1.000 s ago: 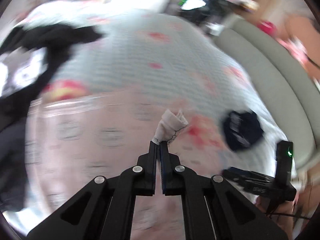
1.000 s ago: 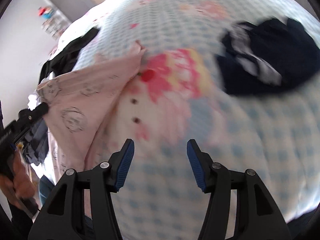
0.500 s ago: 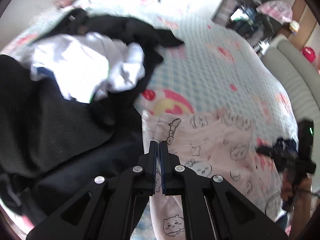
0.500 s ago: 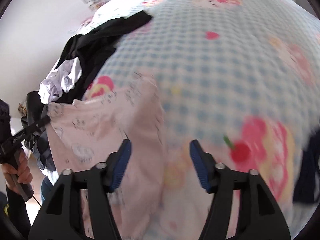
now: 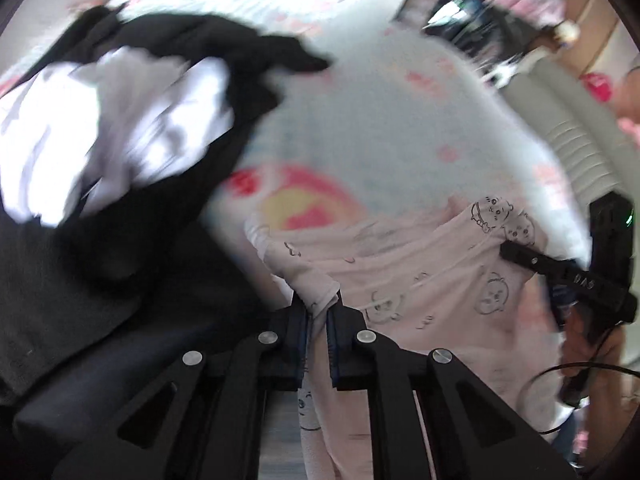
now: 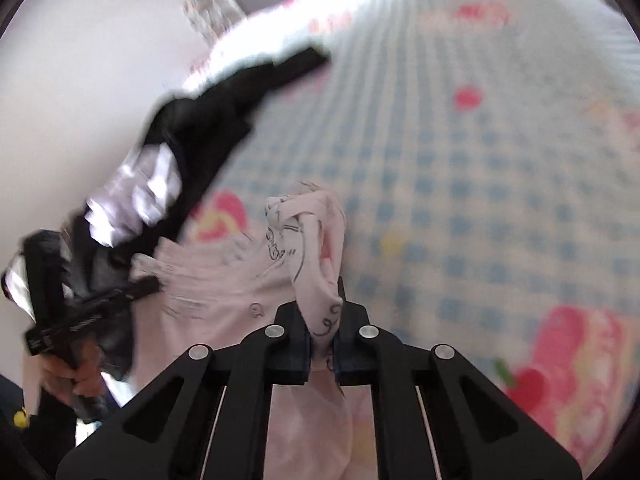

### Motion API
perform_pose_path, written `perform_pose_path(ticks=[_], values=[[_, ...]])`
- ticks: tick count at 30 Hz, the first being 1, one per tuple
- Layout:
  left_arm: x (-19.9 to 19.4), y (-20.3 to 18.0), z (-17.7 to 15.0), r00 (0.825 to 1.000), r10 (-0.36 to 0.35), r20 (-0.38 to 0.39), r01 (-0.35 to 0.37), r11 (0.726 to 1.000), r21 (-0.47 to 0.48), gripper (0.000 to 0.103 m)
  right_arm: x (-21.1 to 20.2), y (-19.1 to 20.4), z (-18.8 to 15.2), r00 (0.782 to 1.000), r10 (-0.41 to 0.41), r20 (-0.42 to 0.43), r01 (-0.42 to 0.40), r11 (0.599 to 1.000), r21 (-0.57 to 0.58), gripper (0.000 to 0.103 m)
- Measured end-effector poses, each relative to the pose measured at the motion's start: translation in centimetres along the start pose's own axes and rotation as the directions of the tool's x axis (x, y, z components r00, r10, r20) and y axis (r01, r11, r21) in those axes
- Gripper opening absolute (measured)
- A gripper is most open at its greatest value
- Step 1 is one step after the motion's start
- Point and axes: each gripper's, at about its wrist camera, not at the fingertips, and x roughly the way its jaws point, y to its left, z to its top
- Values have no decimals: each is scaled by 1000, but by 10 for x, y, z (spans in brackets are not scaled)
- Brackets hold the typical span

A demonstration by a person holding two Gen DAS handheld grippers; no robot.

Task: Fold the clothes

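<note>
A pale pink garment (image 5: pixel 420 276) printed with little cartoon faces hangs stretched between both grippers over the bed. In the left wrist view my left gripper (image 5: pixel 318 304) pinches one bunched corner; its jaws are opening slightly with the cloth still between the pads. At the right the right gripper (image 5: pixel 508 250) grips the other corner. In the right wrist view my right gripper (image 6: pixel 322 316) is closing on a twisted fold of the pink garment (image 6: pixel 224 280), and the pads press on it. The left gripper (image 6: pixel 152 284) holds the far corner at lower left.
The bed (image 6: pixel 480 200) has a blue-checked cover with pink and red prints. A pile of black and white clothes (image 5: pixel 120 140) lies at its left side, close to the left gripper. A grey sofa (image 5: pixel 580 140) stands beyond the bed. A hand (image 6: pixel 80 376) holds the left gripper's handle.
The right gripper went from open over the bed cover to shut on a corner of the pink garment. The left gripper swung with its corner toward the dark pile; the garment now spans both.
</note>
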Motion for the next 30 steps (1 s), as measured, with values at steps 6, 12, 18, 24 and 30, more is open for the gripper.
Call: perform_pose_path(ticks=[6, 12, 18, 24, 30], values=[[34, -19, 22, 1000, -14, -9, 14, 999, 49, 9, -34, -19, 9, 988, -153, 34, 154, 988, -16, 11], [77, -4, 16, 987, 79, -140, -74, 996, 40, 17, -9, -51, 9, 958, -284, -44, 285, 959, 11, 32], [57, -11, 18, 996, 57, -70, -53, 996, 67, 18, -2, -59, 35, 977, -213, -24, 214, 975, 63, 53], [47, -14, 18, 997, 80, -5, -79, 993, 84, 15, 26, -10, 27, 990, -96, -105, 79, 984, -161, 13], [53, -18, 18, 996, 89, -26, -86, 990, 110, 16, 23, 2, -3, 987, -58, -151, 22, 974, -226, 8]])
